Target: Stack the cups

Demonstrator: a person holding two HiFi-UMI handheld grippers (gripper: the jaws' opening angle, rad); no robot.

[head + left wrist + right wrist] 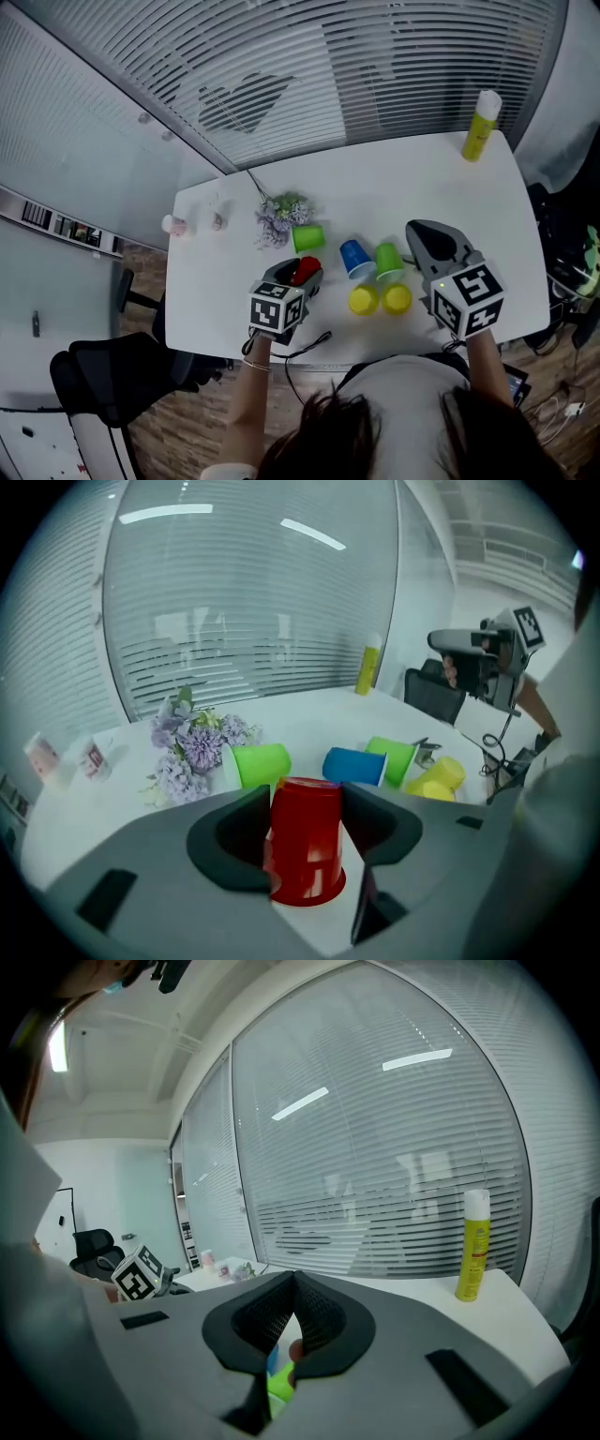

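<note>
Item: white worktop (422,178), set before a glass wall with horizontal blinds (281,66); black office chair (112,375) on wood-look floor at its left. Writing: yellow bottle (481,126), white cap, label print too small to read; two small pots (174,225) at the far left corner, markings unreadable. Cups: red cup (306,841), upside down on the worktop near the front edge, clamped between the jaws of the left hand-held gripper (298,275); light green cup (307,237) on its side, beside a bunch of lilac flowers (284,216); blue cup (355,257) and green cup (388,260) on their sides, next to each other; two yellow cups (380,299) just in front of them. Right hand-held gripper (292,1288): jaws together, nothing gripped, raised above the worktop's right front.
</note>
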